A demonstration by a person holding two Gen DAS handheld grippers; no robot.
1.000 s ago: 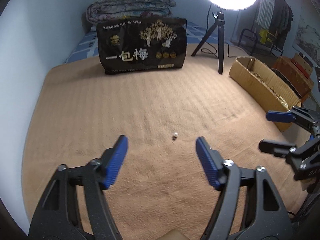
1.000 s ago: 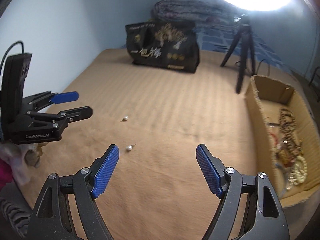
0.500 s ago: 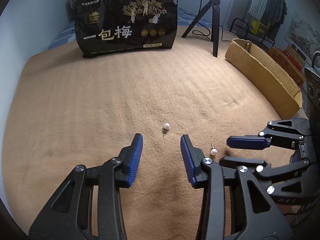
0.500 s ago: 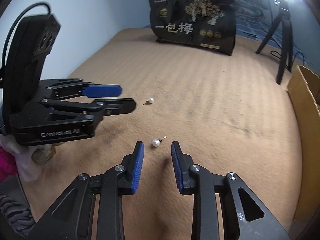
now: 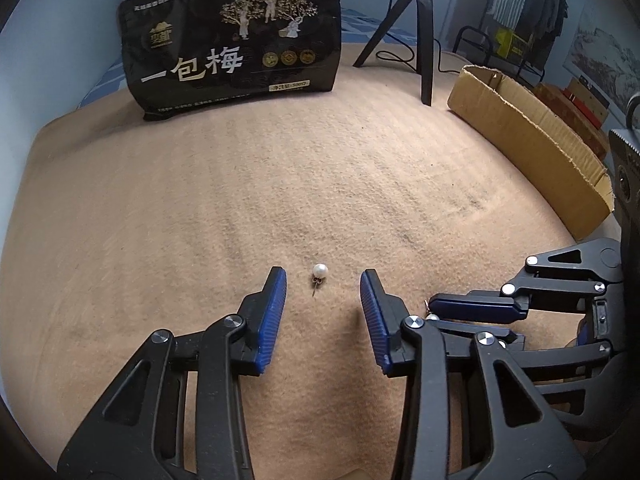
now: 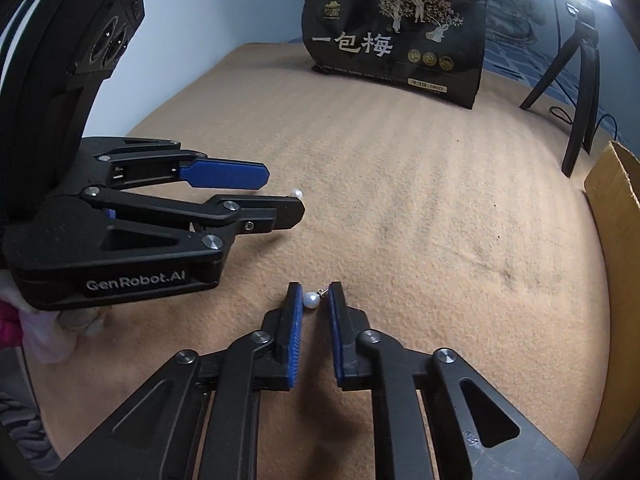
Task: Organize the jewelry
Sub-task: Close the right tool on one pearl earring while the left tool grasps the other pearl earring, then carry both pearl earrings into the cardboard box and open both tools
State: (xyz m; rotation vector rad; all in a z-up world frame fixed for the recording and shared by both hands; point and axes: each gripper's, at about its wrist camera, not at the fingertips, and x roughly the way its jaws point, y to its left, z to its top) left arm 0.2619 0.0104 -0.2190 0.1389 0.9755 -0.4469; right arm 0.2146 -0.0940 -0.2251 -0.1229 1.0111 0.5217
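I see 2 round pearl earrings on the fuzzy tan blanket (image 5: 240, 200). My left gripper (image 5: 323, 280) is half open around 1 pearl stud (image 5: 319, 270), not touching. My right gripper (image 6: 313, 294) is nearly closed on the other pearl (image 6: 310, 300); I cannot tell if its ribbed blue pads (image 6: 295, 332) touch it.

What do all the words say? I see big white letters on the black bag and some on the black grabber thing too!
"一包梅": big white letters on the black bag.
"GenRobot.AI": white letters on the side of the left gripper, seen from the right wrist view.
Small label, top line and gold logo on the bag: too small to read.
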